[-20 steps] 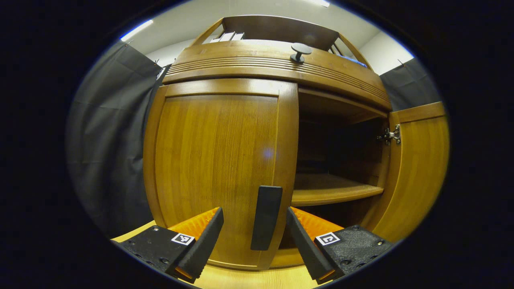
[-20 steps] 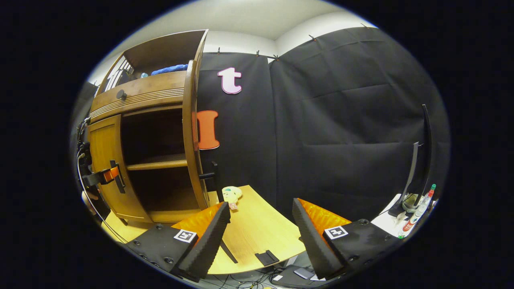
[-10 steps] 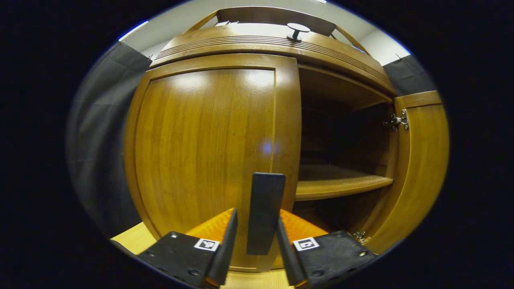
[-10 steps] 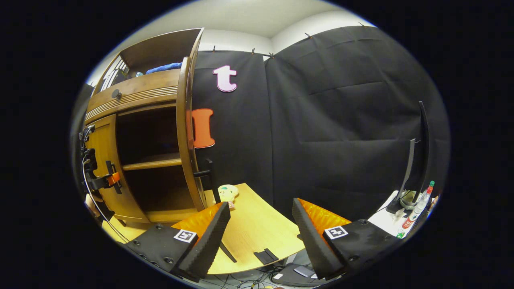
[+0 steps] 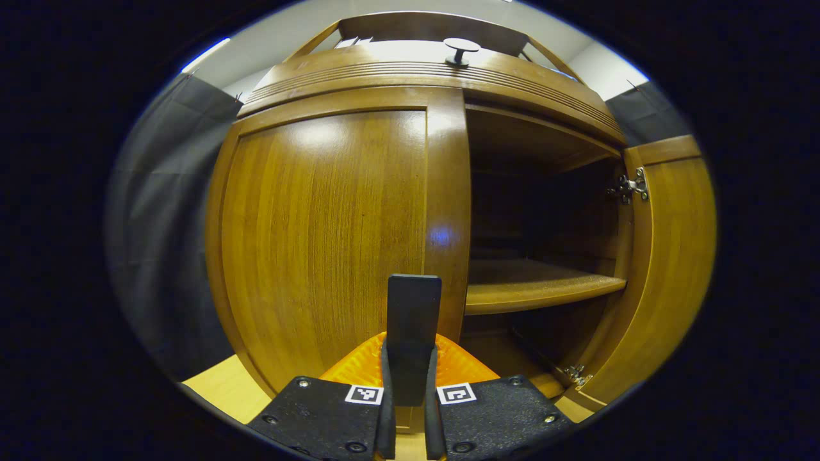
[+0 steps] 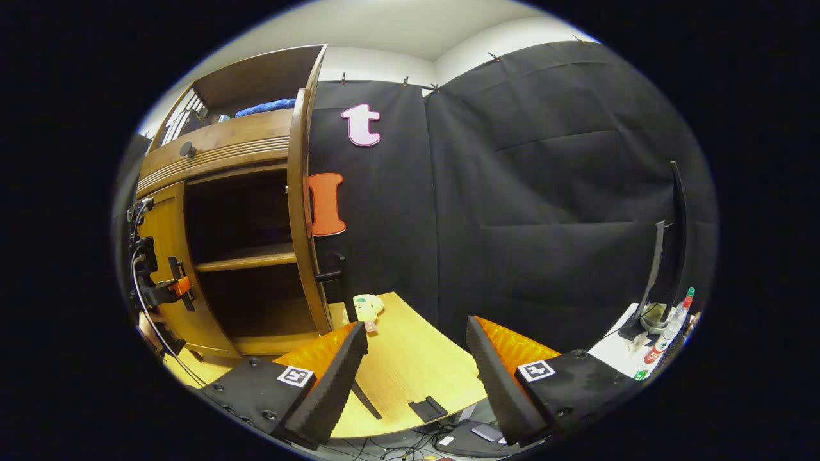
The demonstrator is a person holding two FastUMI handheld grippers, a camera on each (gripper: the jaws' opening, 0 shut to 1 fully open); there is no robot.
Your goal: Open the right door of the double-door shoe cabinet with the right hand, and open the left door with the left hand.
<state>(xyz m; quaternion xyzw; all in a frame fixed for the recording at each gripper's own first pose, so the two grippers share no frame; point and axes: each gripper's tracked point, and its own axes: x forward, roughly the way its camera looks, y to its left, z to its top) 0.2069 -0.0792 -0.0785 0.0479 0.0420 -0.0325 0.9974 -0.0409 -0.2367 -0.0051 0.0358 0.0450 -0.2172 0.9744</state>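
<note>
Closing in over the last second, the left gripper (image 5: 406, 410) has gone from jaws spread on either side of the dark flat bar handle (image 5: 413, 320) to jaws clenched on it. That handle stands upright on the right edge of the glossy brown wooden left door (image 5: 333, 237), which lies flush with the brown wooden double-door shoe cabinet (image 5: 442, 70), not yet swung. Right of the handle, the cabinet interior is exposed, with a wooden shelf (image 5: 538, 291) across it and the matching right door (image 5: 669, 256) swung out wide on its metal hinge (image 5: 631, 187).

Step 2 of 2 looks to be in hand: opening the left door. Next likely calls for a pull back along an arc about that door's left-side hinges, grip kept firm so the handle does not slip.

Farther right of the cabinet, the right gripper (image 6: 416, 358) hangs over the pale wooden counter (image 6: 410, 365), jaws released, grasping nothing, well apart from the open door.
</note>
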